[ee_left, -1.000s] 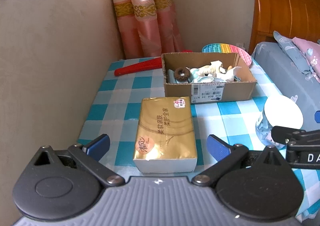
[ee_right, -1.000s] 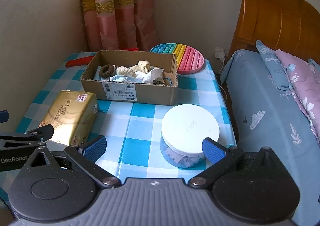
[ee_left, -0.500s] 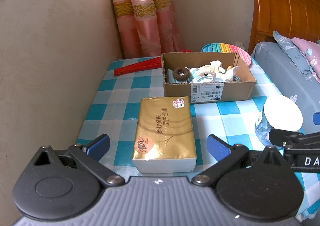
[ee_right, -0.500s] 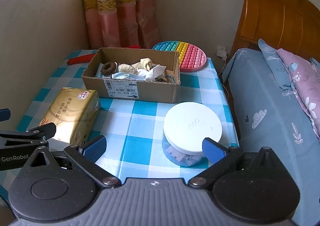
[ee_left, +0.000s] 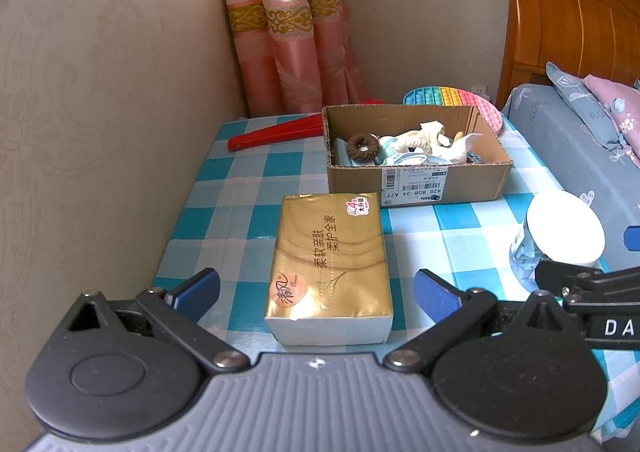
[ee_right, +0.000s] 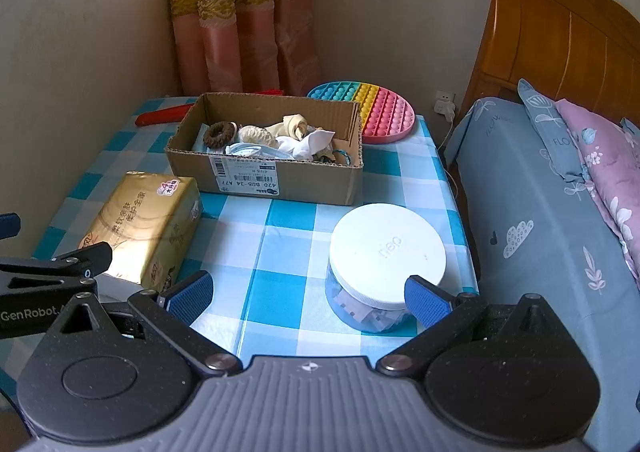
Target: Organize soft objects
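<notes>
While both your grippers hang spread wide over the checked table [ee_right: 280,236], nothing is held.
Your left gripper [ee_left: 316,294] frames the gold tissue pack [ee_left: 330,264], which lies flat just ahead between its blue pads, untouched. Your right gripper [ee_right: 308,294] sits near the white-lidded jar [ee_right: 386,248], by its right pad. Beyond both stands the cardboard box [ee_right: 280,180] of soft items.
</notes>
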The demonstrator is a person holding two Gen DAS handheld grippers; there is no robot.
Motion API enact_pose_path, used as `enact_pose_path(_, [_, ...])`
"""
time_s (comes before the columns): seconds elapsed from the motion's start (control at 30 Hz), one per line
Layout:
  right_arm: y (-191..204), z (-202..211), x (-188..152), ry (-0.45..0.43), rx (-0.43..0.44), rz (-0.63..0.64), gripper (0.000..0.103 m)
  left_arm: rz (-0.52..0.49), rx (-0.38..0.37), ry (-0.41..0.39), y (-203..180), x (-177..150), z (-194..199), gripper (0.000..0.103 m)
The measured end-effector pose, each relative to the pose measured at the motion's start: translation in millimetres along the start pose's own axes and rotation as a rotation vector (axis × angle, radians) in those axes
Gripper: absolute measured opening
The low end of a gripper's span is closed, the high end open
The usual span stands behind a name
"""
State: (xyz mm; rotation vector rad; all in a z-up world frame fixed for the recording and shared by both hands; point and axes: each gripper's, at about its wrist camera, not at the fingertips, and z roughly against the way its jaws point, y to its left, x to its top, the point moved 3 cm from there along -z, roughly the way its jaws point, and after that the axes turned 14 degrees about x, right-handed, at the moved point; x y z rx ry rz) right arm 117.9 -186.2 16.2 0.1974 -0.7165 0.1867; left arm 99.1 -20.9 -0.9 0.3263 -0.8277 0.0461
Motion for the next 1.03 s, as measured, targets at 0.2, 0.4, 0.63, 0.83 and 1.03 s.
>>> enact_pose_path(0.2, [0.0,0.1,0.3,0.0,-0.002,0.002,0.103,0.003,-0.001,-0.003,0.3,0.1,1.2,0.102])
enact_pose_path(0.4, [0.1,0.6,0.2,0.001,-0.003,0.004,0.103,0.0,-0.005,-0.001,-0.2,0.1,2.5,0.102])
enact_pose_path(0.63, [-0.3,0.8,0.0,0.001,-0.002,0.003,0.103,-0.002,-0.006,-0.001,-0.8,0.3,3.4,0.102])
enact_pose_path(0.83, [-0.2,1.6,0.3,0.001,-0.002,0.006,0.103,-0.001,-0.008,-0.002,-0.6,0.1,3.6,0.102])
enact_pose_path(1.03, [-0.1,1.6,0.2,0.001,-0.003,0.005,0.103,0.0,-0.008,-0.003,-0.7,-0.3,4.1,0.102])
